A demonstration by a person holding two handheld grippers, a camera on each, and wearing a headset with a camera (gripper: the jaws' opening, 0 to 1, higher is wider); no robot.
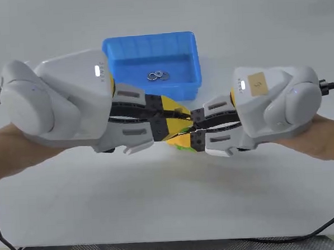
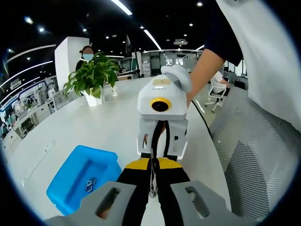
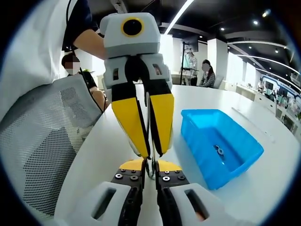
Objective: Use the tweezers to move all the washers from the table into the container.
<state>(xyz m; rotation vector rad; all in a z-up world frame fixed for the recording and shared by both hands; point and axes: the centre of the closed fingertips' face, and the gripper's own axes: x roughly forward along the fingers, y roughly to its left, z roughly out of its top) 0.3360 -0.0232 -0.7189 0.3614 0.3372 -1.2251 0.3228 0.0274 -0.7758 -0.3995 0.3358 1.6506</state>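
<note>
Head view: left gripper (image 1: 181,126) and right gripper (image 1: 197,129) point at each other, tip to tip, over the middle of the white worktop (image 1: 171,203). The left one comes in from the left and the right one from the right, each held in a hand.

The blue rectangular plastic container (image 1: 152,56) sits on the worktop just beyond the meeting jaws, on the far side. The small silver metal washers (image 1: 158,76) lie together on its floor, roughly centre. They look like two or three touching, but the count isn't clear.

Left gripper view: the yellow-tipped black jaws are drawn almost together. The thin silver metal tweezers (image 2: 152,181) run lengthwise down the narrow slot between them, so the jaws are clamped on the tweezers. The right gripper's white body faces straight back at the camera, just past the tips. The container is low left, with the washers visible inside.

Right gripper view: its own jaws are also pinched in to a narrow gap, with the rounded silver end of the tweezers sitting between the yellow tips, so they're closed on the same tool. The left gripper's long yellow jaws come down from above and converge right at that spot. The container is to the right.

There's a small green patch under the joined jaws in the head view. I can't tell what it is.

A grey mesh chair (image 2: 254,165) stands at the near edge of the worktop, and a potted green plant (image 2: 91,77) is at the far end.
</note>
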